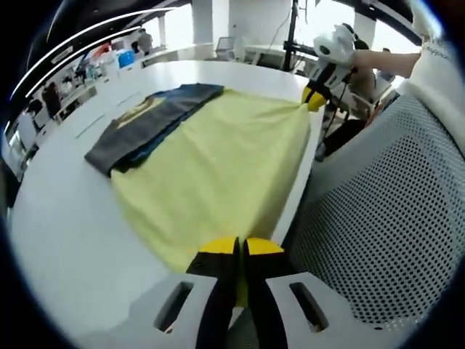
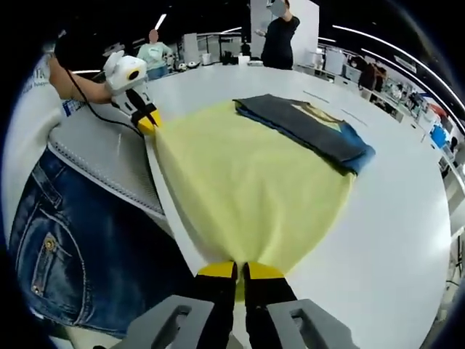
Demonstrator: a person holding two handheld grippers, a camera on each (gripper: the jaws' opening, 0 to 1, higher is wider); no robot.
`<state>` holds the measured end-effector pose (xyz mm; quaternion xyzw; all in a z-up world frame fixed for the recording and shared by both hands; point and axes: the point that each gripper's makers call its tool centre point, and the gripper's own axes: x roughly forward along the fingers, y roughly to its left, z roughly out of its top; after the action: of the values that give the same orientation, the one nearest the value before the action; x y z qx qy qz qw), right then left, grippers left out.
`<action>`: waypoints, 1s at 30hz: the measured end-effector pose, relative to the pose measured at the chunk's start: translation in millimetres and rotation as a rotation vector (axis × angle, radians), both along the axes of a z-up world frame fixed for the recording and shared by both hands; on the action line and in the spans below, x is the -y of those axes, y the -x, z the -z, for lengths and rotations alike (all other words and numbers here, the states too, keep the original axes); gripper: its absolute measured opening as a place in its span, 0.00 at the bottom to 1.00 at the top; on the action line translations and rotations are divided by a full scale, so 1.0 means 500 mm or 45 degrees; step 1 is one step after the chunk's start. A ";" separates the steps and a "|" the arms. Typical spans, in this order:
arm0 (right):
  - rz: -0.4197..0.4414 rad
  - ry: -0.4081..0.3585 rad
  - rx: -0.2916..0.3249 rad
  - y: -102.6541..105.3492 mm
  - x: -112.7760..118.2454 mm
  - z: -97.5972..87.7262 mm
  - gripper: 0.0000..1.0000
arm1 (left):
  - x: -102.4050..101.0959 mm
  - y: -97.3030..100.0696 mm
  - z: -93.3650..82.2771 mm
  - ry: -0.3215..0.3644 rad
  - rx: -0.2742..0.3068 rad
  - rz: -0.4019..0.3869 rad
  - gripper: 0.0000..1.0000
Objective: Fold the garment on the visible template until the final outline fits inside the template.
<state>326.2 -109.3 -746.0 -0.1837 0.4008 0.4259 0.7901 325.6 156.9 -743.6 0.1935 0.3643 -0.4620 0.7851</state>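
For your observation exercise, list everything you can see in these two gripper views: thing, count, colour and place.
Yellow garment: one, yellow, spread on the table, held at two corners.
Folded garments: a dark grey and blue pile, on the yellow garment's far edge.
Table: one, white.
Chair back: one, grey mesh, beside the table.
People: several, in the background.
Left gripper: yellow-tipped, shut on one garment corner.
Right gripper: yellow-tipped, shut on the other corner.

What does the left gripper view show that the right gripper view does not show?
Left gripper view alone: a perforated white chair back. Right gripper view alone: the person's blue jeans and a standing person in black. Both share the yellow garment on the white table, a folded dark garment beside it, and the left gripper and right gripper each pinching a corner.
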 end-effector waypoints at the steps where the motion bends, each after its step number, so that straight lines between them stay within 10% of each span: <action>1: -0.004 0.000 -0.003 0.003 -0.001 0.000 0.00 | 0.000 0.004 0.001 -0.002 -0.002 0.002 0.00; 30: -0.098 -0.045 -0.133 0.073 -0.019 -0.015 0.00 | -0.005 0.057 -0.009 -0.004 -0.054 -0.008 0.00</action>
<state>289.8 -99.7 -738.7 -0.1626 0.4265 0.4718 0.7543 297.2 159.7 -739.0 0.1838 0.3822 -0.4630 0.7784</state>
